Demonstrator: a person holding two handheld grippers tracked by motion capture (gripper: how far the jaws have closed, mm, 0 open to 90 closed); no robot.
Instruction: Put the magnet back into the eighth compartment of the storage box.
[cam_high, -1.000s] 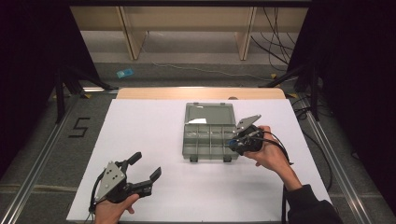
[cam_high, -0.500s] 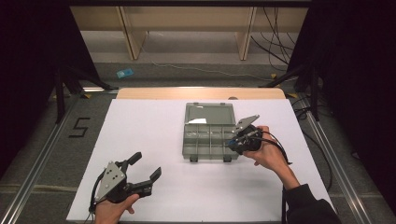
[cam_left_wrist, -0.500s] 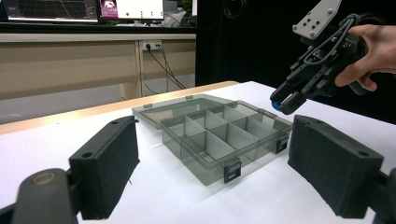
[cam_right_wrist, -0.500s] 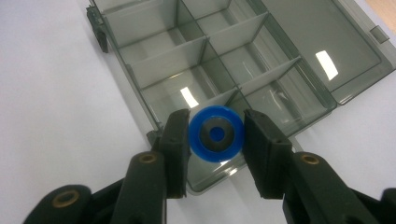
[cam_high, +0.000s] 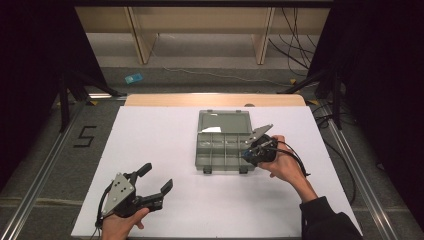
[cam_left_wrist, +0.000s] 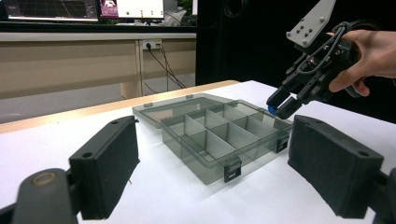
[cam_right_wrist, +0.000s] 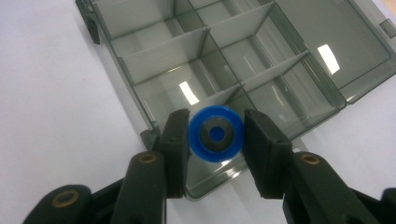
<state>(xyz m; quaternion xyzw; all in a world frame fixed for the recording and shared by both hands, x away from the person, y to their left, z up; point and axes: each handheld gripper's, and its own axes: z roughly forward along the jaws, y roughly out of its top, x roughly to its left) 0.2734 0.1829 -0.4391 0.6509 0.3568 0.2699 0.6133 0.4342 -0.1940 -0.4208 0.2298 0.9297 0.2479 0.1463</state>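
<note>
The right claw (cam_right_wrist: 215, 135) is gripping a small blue ring with a dark centre (cam_right_wrist: 215, 132), its two pads pressing on the ring's opposite sides, and it is hanging over the corner compartment of the smoky clear organizer box (cam_high: 224, 150) nearest the right hand. The box is lying open toward the far middle of the white counter (cam_high: 150, 130), lid (cam_high: 225, 121) folded flat toward the far edge, every compartment looking empty. From the left gripper view, the right claw (cam_left_wrist: 280, 103) is tilting down at the box's right rim, the ring (cam_left_wrist: 271, 109) showing as a speck of blue at its tip.

The step in hand appears to be dropping the ring into that corner cell. To do it well, the person should be centring the ring over the open cell rather than over the divider or outer wall, since in the right gripper view it is sitting just above where a partition meets the rim. Lowering until the ring is below the wall tops before easing the pads apart would keep it from bouncing or rolling out. Opening slowly and evenly matters, because a round part can cling to one pad and flick sideways.

The left claw (cam_high: 156, 183) is standing open and holding nothing near the counter's near left corner, well apart from the box.
</note>
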